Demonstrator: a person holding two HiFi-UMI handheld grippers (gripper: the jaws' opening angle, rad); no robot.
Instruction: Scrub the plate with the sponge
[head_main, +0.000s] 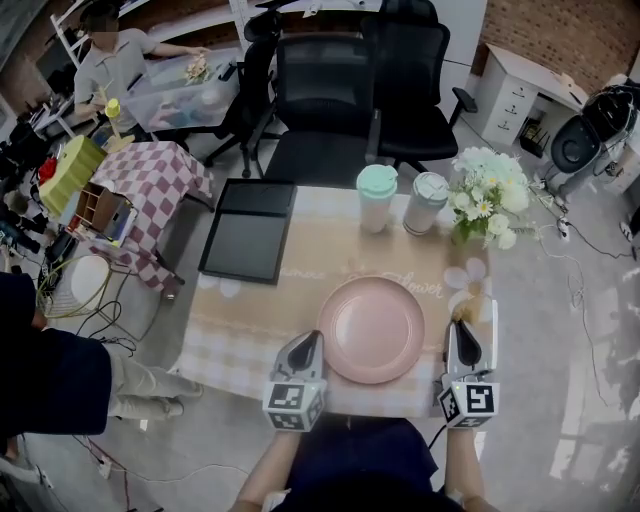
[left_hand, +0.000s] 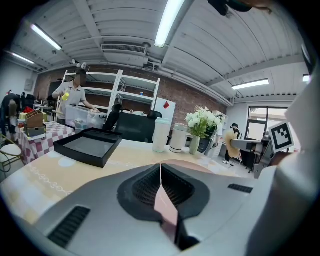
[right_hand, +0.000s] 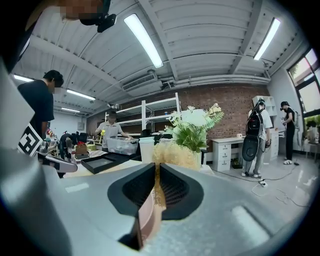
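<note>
A round pink plate (head_main: 372, 328) lies empty on the beige table mat, near the front edge. My left gripper (head_main: 308, 341) rests at the plate's left rim, jaws shut with nothing between them; in the left gripper view (left_hand: 160, 168) the plate's pink edge (left_hand: 200, 167) shows just past the tips. My right gripper (head_main: 463, 329) sits off the plate's right rim, also shut. A yellowish sponge (head_main: 471, 300) lies on the table right ahead of its tips, and fills the space beyond the jaws in the right gripper view (right_hand: 172, 154).
A black tray (head_main: 247, 232) lies at the table's back left. Two lidded cups (head_main: 377, 197) (head_main: 428, 201) and a vase of white flowers (head_main: 490, 196) stand behind the plate. Office chairs (head_main: 325, 95) stand beyond the table, with a checkered side table (head_main: 150, 175) and a seated person to the left.
</note>
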